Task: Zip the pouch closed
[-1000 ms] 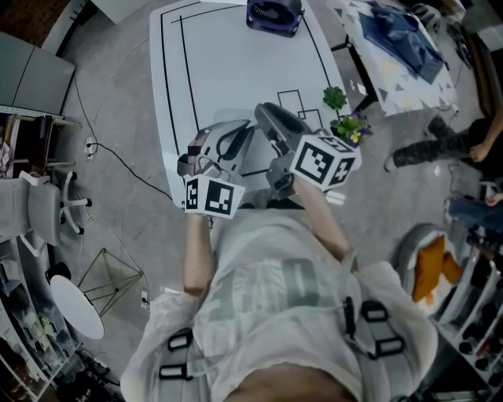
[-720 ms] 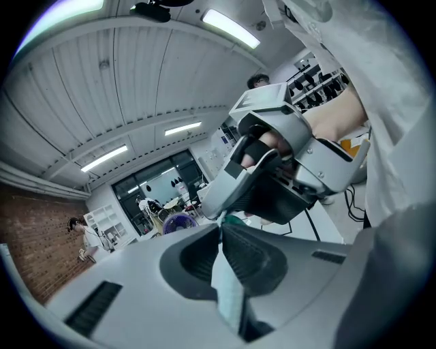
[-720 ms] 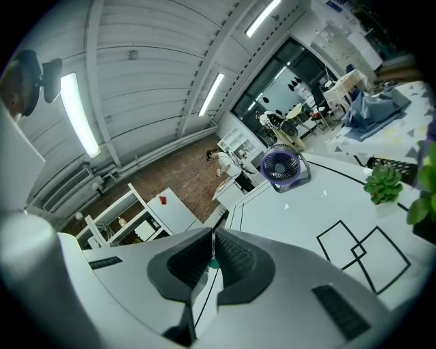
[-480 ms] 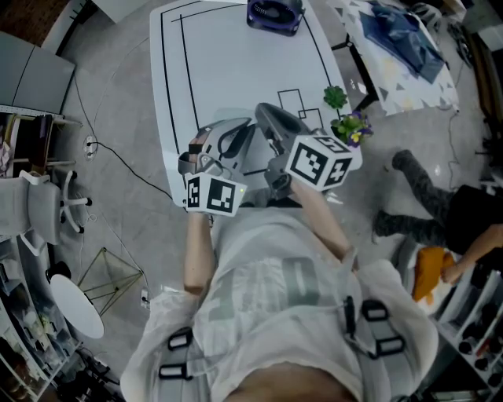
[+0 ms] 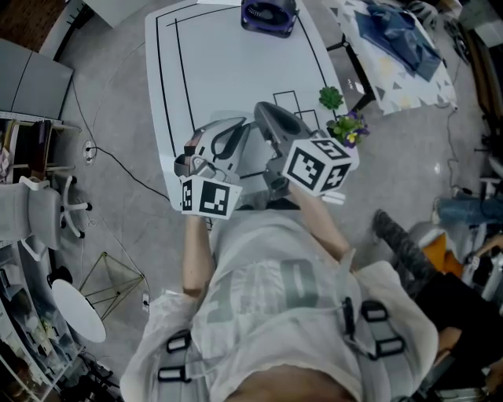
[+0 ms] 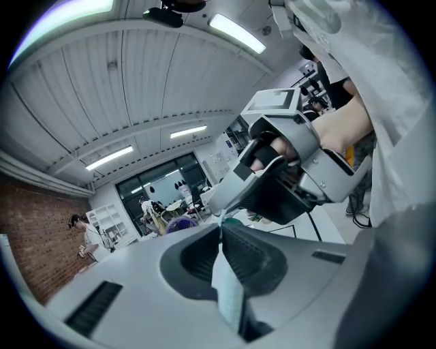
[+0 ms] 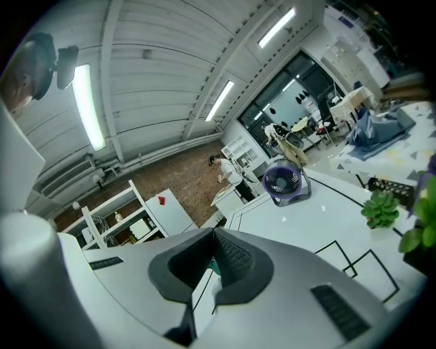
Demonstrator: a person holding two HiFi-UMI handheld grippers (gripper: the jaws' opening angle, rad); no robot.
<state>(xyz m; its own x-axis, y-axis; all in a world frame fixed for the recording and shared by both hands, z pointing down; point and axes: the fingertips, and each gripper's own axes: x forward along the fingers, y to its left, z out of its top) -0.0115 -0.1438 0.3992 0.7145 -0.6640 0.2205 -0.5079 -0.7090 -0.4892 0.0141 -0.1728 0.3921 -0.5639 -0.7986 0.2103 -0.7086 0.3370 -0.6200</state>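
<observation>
The pouch point(image 6: 226, 290) is a pale, thin bag. In the left gripper view its edge stands pinched between the jaws of my left gripper point(image 6: 221, 228), which is shut on it. My right gripper point(image 6: 272, 184) comes in from the right and its tip meets the pouch's top edge. In the right gripper view the right gripper point(image 7: 213, 235) is shut, with a white strip of pouch point(image 7: 203, 293) and a small teal bit point(image 7: 214, 266) between the pads. In the head view the left gripper point(image 5: 236, 129) and right gripper point(image 5: 263, 118) converge above the table's near edge and hide the pouch.
The white table point(image 5: 220, 71) has black lines, a purple fan point(image 5: 269, 14) at its far end and two small plants point(image 5: 334, 98) at its right edge. A second table with blue cloth point(image 5: 401, 39) stands right. A bystander's leg point(image 5: 401, 243) is at lower right.
Both grippers stay almost where they were over the table's near edge. The bystander at the right has walked from mid right toward the lower right.
</observation>
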